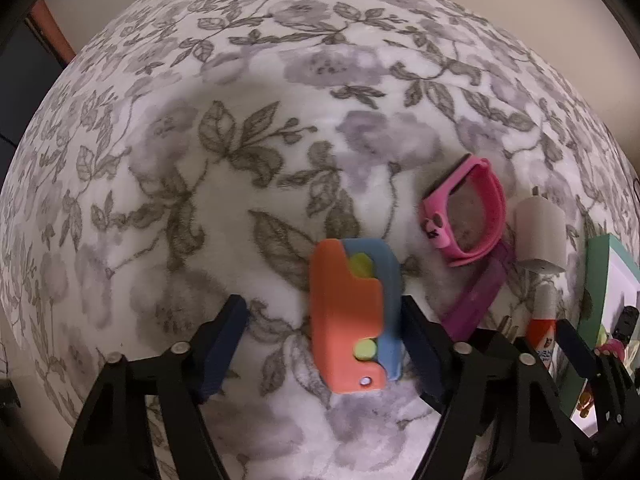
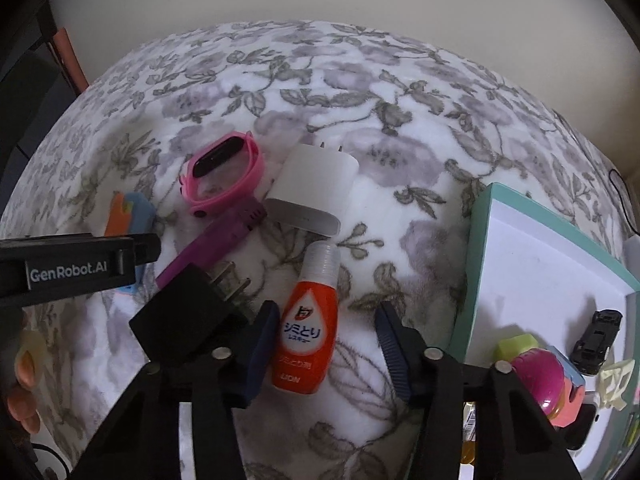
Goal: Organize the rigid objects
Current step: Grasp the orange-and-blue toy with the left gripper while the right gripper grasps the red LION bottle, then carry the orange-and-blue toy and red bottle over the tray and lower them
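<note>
An orange and blue plastic toy (image 1: 352,316) lies on the floral blanket between the open fingers of my left gripper (image 1: 324,344); it also shows in the right wrist view (image 2: 128,216). A small orange bottle (image 2: 306,328) with a white cap lies between the open fingers of my right gripper (image 2: 326,352). A pink watch (image 1: 466,212) (image 2: 222,172), a purple stick (image 1: 476,300) (image 2: 212,244), a white charger (image 1: 540,236) (image 2: 316,188) and a black plug (image 2: 188,312) lie nearby.
A teal-rimmed white box (image 2: 476,264) stands at the right and holds a black toy car (image 2: 596,336), a pink and yellow toy (image 2: 536,372) and other small items. The floral blanket (image 1: 280,80) covers the surface. The wall is behind.
</note>
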The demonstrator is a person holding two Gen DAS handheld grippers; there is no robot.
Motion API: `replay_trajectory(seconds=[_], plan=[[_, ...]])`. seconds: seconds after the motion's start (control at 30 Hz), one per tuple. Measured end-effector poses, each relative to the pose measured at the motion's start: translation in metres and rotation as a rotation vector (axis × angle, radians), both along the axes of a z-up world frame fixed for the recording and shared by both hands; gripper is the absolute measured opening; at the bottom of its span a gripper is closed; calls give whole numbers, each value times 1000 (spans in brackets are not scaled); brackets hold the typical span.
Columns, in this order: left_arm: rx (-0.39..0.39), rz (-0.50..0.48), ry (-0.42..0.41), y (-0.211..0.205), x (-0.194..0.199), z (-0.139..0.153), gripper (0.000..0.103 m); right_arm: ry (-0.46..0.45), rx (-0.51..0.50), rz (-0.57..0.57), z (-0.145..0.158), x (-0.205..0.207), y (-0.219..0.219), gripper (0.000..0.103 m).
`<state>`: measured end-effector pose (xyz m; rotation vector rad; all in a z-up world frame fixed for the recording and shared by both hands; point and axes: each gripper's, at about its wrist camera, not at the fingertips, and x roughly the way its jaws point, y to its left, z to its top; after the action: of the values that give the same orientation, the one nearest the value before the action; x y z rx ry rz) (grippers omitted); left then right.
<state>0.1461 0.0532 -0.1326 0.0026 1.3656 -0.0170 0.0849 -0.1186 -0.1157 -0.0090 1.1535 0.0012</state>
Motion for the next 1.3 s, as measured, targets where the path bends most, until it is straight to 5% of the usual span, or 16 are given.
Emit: replay_trajectory(seconds=[0.23,0.53,1.0,1.3], plan=[[-7,-54,-11,-22,0,6,45,4,-6,7,1,-2,0,30],[-52,-27,-26,-26,2,15,44,-4,3,-12,7,-9,-6,30],[-100,-20,-224,-22,-11,99,44,-106,91,-58,49,-23,-21,30],[-129,-89,-290,-49,-25,121,44,-121,113,-123,66,-39,-46,30]])
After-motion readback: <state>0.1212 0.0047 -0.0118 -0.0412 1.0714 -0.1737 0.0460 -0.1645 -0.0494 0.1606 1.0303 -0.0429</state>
